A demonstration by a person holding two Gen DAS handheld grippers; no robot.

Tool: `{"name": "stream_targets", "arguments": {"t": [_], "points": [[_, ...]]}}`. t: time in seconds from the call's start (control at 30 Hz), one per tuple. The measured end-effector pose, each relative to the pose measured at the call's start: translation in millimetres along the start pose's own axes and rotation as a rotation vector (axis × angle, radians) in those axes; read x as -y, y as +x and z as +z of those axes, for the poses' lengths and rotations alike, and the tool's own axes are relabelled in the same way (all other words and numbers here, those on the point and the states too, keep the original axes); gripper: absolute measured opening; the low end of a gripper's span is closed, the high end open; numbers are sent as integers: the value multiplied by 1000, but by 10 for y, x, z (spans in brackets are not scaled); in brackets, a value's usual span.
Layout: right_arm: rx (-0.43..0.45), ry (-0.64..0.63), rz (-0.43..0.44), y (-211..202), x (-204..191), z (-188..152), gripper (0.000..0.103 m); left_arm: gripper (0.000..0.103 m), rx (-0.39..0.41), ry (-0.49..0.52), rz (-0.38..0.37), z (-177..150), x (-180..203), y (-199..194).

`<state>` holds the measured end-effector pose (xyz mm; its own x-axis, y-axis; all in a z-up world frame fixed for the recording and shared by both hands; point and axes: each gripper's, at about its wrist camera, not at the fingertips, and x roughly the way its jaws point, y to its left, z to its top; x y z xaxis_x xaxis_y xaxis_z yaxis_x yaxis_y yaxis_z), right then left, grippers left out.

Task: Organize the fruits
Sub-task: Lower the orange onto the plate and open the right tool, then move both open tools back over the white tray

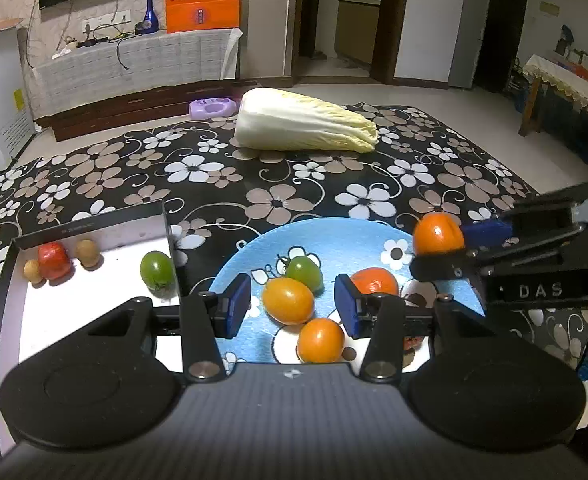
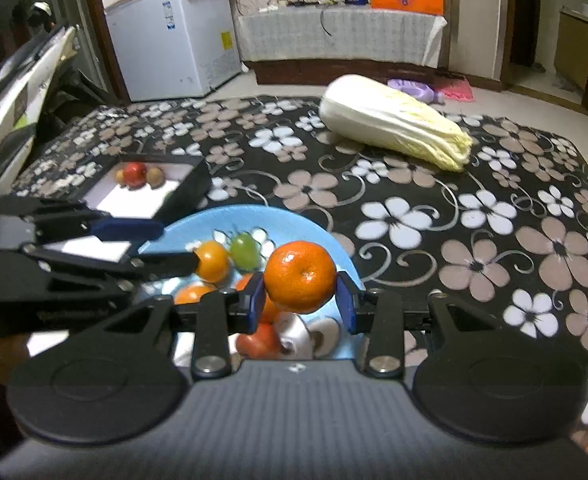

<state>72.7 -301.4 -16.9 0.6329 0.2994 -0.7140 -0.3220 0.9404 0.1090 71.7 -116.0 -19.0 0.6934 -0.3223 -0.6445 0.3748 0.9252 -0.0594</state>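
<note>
My right gripper [image 2: 300, 300] is shut on an orange mandarin [image 2: 300, 277] and holds it above the blue plate [image 2: 197, 222]; it also shows in the left wrist view [image 1: 438, 234]. My left gripper [image 1: 292, 306] is open over the blue plate [image 1: 249, 252], with a yellow-orange tomato [image 1: 287, 300] between its fingers. The plate also holds a green tomato [image 1: 304, 273], an orange tomato [image 1: 320, 340] and a red-orange fruit [image 1: 374, 280]. A black box with a white floor [image 1: 93, 292] to the left holds a green tomato [image 1: 157, 270], a red fruit [image 1: 53, 260] and two brown longans [image 1: 87, 253].
A napa cabbage [image 1: 302, 120] lies at the far side of the flowered black tablecloth [image 1: 197, 184]. A white freezer [image 2: 173, 36] and a covered bench stand beyond the table. Mushrooms [image 2: 314, 336] lie at the plate's near side.
</note>
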Motion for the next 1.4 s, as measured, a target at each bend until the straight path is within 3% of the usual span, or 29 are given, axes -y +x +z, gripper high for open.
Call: {"name": "stream_targets", "arguments": {"t": [0.37,0.63,0.8,1.4], "points": [[-77,-78,-2,142,-120,-76,42,52,0,-3,4,8,-27,0],[-58,-79,13,123,-118,-64,42,52,-1,-14,10,10,-58,-2],[-28,-90,17,90,-154,-53,54,52,1,-16,13,9,-71,-15],[63,-70,80,40,-291,77,55,52,13,-43,38,22,-222,-93]]}}
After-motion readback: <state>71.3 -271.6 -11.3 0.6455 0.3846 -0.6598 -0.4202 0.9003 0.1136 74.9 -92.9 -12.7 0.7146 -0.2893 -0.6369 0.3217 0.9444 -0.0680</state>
